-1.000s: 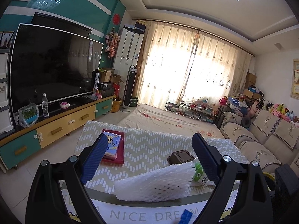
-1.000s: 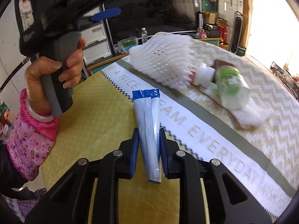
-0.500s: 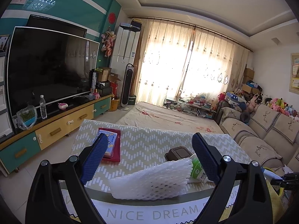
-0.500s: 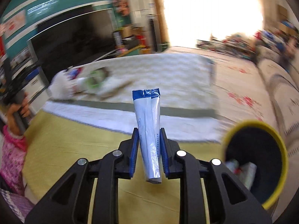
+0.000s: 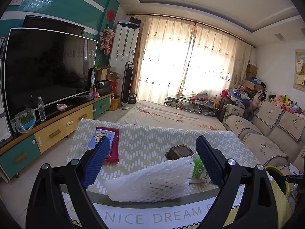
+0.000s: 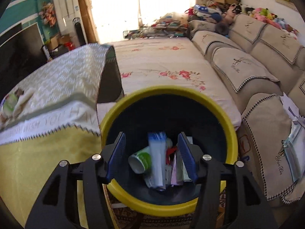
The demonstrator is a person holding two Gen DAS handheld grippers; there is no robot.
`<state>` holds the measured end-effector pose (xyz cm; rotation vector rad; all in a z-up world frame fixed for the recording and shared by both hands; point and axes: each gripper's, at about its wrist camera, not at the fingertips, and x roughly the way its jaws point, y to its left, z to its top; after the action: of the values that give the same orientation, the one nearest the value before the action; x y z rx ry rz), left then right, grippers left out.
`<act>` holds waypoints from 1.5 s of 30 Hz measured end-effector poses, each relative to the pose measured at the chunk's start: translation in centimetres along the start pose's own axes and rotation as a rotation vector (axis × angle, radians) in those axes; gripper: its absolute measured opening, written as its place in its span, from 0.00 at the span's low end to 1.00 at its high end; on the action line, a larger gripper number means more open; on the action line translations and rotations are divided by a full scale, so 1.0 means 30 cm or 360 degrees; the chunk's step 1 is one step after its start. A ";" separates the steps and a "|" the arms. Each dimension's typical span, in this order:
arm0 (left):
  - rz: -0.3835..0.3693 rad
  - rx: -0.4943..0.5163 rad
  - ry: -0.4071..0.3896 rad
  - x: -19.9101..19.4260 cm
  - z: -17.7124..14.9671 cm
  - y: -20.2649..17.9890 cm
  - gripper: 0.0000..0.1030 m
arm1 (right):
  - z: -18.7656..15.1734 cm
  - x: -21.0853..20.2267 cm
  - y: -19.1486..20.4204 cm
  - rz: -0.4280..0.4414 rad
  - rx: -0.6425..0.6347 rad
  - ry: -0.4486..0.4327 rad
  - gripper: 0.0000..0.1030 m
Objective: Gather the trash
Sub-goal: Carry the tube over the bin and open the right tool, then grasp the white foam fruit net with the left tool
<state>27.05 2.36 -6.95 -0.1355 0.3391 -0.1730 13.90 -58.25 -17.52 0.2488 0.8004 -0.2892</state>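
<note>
Left wrist: my left gripper hangs wide open over the near edge of the table, foam net sleeve and green-labelled bottle uncollected | Right wrist: my right gripper has just opened over the yellow-rimmed bin; blue-and-white sachet released, dropping in; one piece binned.

Each tool is a black plastic frame of angular, triangular arms with open cut-outs. The left tool and the right tool look alike: round silver screws sit at the arm joints, and each of the two fingers carries a long dark-blue pad with a fine textured surface.
</note>
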 end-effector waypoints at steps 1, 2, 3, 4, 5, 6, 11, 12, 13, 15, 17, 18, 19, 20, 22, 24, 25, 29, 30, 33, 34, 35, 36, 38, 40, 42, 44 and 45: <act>-0.0002 0.0002 0.0003 0.002 0.000 -0.003 0.87 | 0.020 -0.016 0.002 0.0028 0.0035 -0.0038 0.53; -0.0007 0.0006 0.0006 0.004 -0.001 -0.007 0.87 | 0.042 -0.042 0.017 0.0079 0.0065 -0.0092 0.53; -0.0010 0.0011 0.0007 0.005 -0.001 -0.009 0.87 | 0.064 -0.071 0.043 0.0142 0.0077 -0.0155 0.55; -0.0010 0.0019 0.0008 0.005 -0.001 -0.011 0.87 | 0.085 -0.102 0.067 0.0196 0.0075 -0.0219 0.57; -0.0010 0.0032 0.0009 0.007 -0.003 -0.017 0.88 | 0.106 -0.133 0.102 0.0252 0.0069 -0.0291 0.60; -0.0011 0.0043 0.0011 0.008 -0.003 -0.021 0.87 | 0.129 -0.156 0.143 0.0311 0.0059 -0.0356 0.62; -0.0022 0.0075 0.0048 0.028 -0.007 -0.025 0.88 | 0.227 -0.184 0.369 0.0606 -0.0020 -0.0499 0.64; -0.0027 0.0083 0.0072 0.039 -0.011 -0.023 0.88 | 0.234 -0.176 0.418 0.0650 -0.0051 -0.0513 0.64; -0.0023 0.0094 0.0096 0.050 -0.017 -0.019 0.88 | 0.238 -0.167 0.457 0.0680 -0.0079 -0.0515 0.64; 0.0004 0.0125 0.0136 0.075 -0.027 -0.021 0.88 | 0.231 -0.133 0.523 0.0739 -0.0137 -0.0483 0.64; -0.0005 0.0161 0.0201 0.107 -0.040 -0.023 0.93 | 0.215 -0.101 0.562 0.0769 -0.0192 -0.0406 0.64; -0.0001 0.0176 0.0225 0.119 -0.047 -0.026 0.94 | 0.202 -0.087 0.571 0.0785 -0.0217 -0.0372 0.64; 0.0008 0.0191 0.0243 0.131 -0.053 -0.031 0.94 | 0.193 -0.086 0.582 0.0790 -0.0233 -0.0353 0.64; -0.0007 0.0201 0.0259 0.142 -0.059 -0.034 0.94 | 0.185 -0.085 0.587 0.0791 -0.0244 -0.0338 0.64; -0.0038 0.0223 0.0288 0.160 -0.069 -0.044 0.94 | 0.187 -0.083 0.593 0.0816 -0.0232 -0.0315 0.64; -0.0053 0.0227 0.0323 0.180 -0.079 -0.046 0.94 | 0.189 -0.076 0.589 0.0855 -0.0225 -0.0294 0.64; -0.0068 0.0220 0.0344 0.190 -0.082 -0.044 0.94 | 0.189 -0.075 0.600 0.0858 -0.0233 -0.0289 0.64; -0.0067 0.0241 0.0431 0.235 -0.109 -0.054 0.94 | 0.185 -0.077 0.611 0.0880 -0.0256 -0.0280 0.65; -0.0062 0.0251 0.0443 0.240 -0.114 -0.059 0.94 | 0.184 -0.080 0.611 0.0888 -0.0257 -0.0282 0.65; -0.0056 0.0281 0.0458 0.249 -0.125 -0.074 0.81 | 0.184 -0.085 0.613 0.0890 -0.0254 -0.0286 0.65; -0.0047 0.0289 0.0465 0.248 -0.129 -0.076 0.76 | 0.183 -0.083 0.613 0.0889 -0.0252 -0.0282 0.65; -0.0049 0.0292 0.0477 0.253 -0.133 -0.079 0.68 | 0.185 -0.081 0.611 0.0889 -0.0249 -0.0279 0.65; -0.0067 0.0290 0.0490 0.252 -0.136 -0.076 0.60 | 0.184 -0.081 0.611 0.0889 -0.0245 -0.0277 0.65; -0.0083 0.0296 0.0504 0.253 -0.142 -0.079 0.48 | 0.184 -0.075 0.608 0.0885 -0.0240 -0.0274 0.65; -0.0097 0.0301 0.0513 0.253 -0.147 -0.082 0.34 | 0.184 -0.070 0.607 0.0878 -0.0238 -0.0267 0.65; -0.0095 0.0299 0.0516 0.250 -0.146 -0.086 0.14 | 0.182 -0.065 0.609 0.0872 -0.0240 -0.0259 0.65; -0.0100 0.0294 0.0535 0.250 -0.146 -0.090 0.06 | 0.182 -0.064 0.609 0.0872 -0.0240 -0.0255 0.65; -0.0106 0.0298 0.0537 0.247 -0.145 -0.094 0.03 | 0.183 -0.064 0.609 0.0871 -0.0240 -0.0256 0.65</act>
<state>32.04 -2.26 -12.93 0.0696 0.6522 -0.2933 22.61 -42.70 -10.46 0.2883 0.5645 0.2631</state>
